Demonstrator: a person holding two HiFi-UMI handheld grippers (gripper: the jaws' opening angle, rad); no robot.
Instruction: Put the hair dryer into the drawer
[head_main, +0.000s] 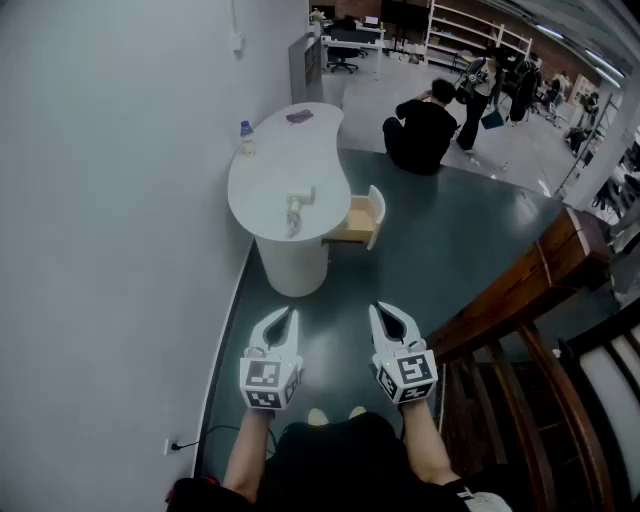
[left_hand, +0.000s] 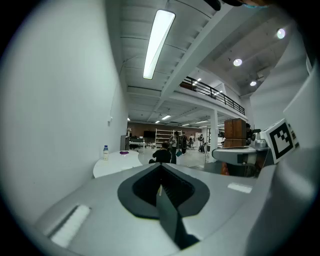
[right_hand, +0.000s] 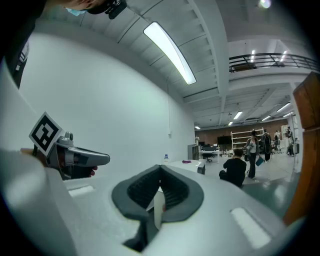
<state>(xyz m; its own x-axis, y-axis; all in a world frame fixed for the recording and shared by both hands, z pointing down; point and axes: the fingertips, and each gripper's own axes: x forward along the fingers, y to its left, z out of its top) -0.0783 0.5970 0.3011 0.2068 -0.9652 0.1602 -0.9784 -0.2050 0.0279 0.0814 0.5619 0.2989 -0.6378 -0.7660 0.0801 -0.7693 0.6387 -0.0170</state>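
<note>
You hold the left gripper (head_main: 290, 318) and right gripper (head_main: 380, 313) side by side, both sets of jaws clenched on nothing. Well ahead, a pale shape, likely the hair dryer (head_main: 297, 207), lies on the white surface (head_main: 270, 165), near the open drawer (head_main: 358, 220).

You are standing in a big open workshop hall, part lab and part office. Long strip lights (left_hand: 159, 42) run along a high ceiling and a railed mezzanine (left_hand: 215, 93) crosses overhead. White shelving (head_main: 468, 28) lines the far wall. A desk (head_main: 352, 38) with an office chair (head_main: 343, 62) sits beyond the white table (head_main: 270, 185), near several people (head_main: 420, 130).
</note>
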